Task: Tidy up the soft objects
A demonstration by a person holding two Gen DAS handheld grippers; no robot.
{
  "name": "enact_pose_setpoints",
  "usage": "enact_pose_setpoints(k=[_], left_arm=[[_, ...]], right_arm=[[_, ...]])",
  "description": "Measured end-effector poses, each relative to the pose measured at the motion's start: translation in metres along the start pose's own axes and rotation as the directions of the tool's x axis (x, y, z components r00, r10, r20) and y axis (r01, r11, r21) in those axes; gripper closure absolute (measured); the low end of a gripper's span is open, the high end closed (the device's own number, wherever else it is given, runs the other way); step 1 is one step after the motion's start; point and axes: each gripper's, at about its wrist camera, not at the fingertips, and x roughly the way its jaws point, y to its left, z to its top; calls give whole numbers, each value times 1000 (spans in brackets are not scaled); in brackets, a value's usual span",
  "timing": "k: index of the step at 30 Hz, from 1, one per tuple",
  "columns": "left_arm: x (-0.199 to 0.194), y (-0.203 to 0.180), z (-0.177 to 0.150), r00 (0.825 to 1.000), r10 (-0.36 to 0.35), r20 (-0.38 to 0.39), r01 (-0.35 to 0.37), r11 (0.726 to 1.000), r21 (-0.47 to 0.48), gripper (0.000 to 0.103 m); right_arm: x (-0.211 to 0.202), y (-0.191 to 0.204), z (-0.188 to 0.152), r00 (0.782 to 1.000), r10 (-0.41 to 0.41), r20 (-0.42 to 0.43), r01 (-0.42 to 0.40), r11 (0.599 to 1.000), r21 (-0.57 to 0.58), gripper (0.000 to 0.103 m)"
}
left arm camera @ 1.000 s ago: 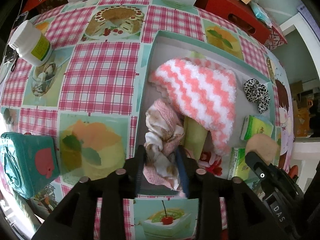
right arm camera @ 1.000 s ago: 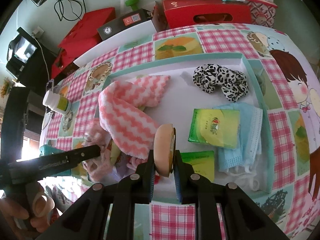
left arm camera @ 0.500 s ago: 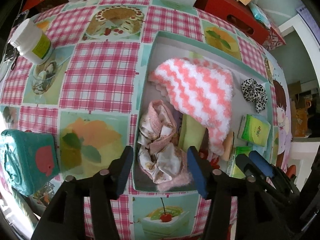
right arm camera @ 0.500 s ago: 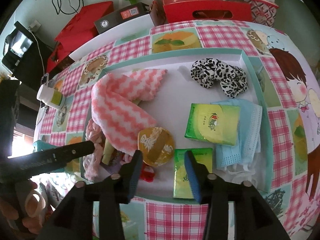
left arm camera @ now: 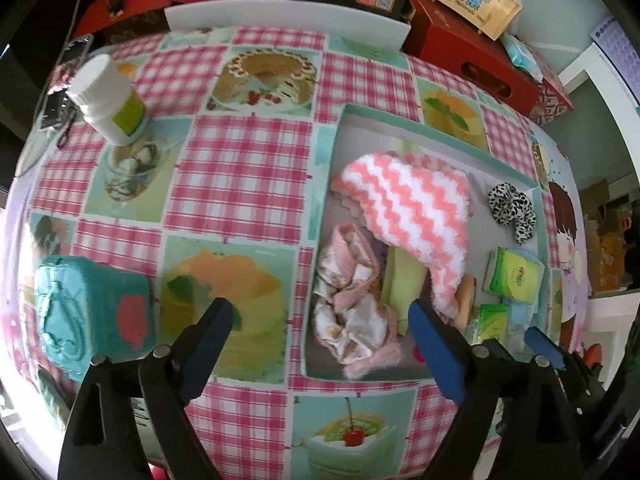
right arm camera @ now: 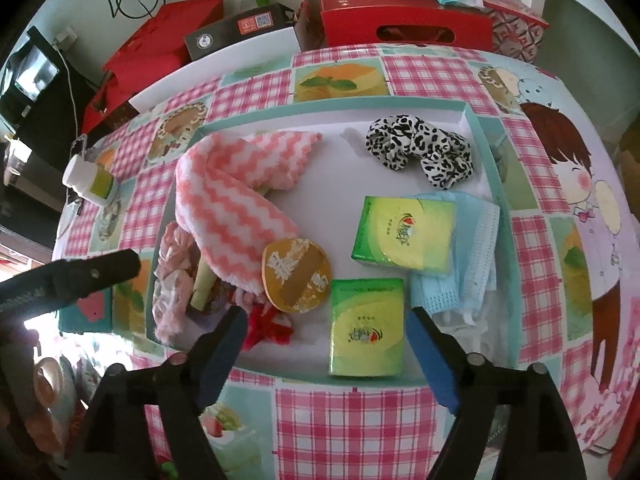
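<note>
2 hand-held grippers hover over a shallow tray (right arm camera: pixel 476 128) on a checked table (left arm camera: pixel 240 168). The left hand-held gripper (left arm camera: pixel 320 332) has just been opening and grips nothing; a crumpled pink cloth (left arm camera: pixel 352 304) lies below it in the tray. The right hand-held gripper (right arm camera: pixel 324 336), also just opened, stands released above a round tan pad (right arm camera: pixel 296 276) lying against a pink zigzag towel (right arm camera: pixel 228 208).

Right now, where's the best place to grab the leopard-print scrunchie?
Probably from straight above, pinching one puffy loop of the leopard-print scrunchie. It lies flat and alone on the bare tray floor, clear of the tissue packs, so both fingers have room either side.
</note>
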Motion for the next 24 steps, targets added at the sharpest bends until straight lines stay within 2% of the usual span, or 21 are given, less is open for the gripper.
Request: enact_pose_setpoints(k=[2,5,13,24], left_arm=[[-5,6,-3,1000,2,11,-2,1000,-6,11],[-12,13,-9,999,14,31,-14,1000,-7,4],[-23,21,-22,997,37,66,-37,999,6,3],[-35,38,-53,988,116,102,-121,992,41,3]], right_arm=[[-1,1,-2,1000,-16,-2,16,1000,-9,9],[-5,3,-6,999,-44,4,44,999,-18,1],[-17,7,-16,996,-90,20,90,996,-23,0],[-24,19,-33,993,-121,11,121,992,-45,0]])
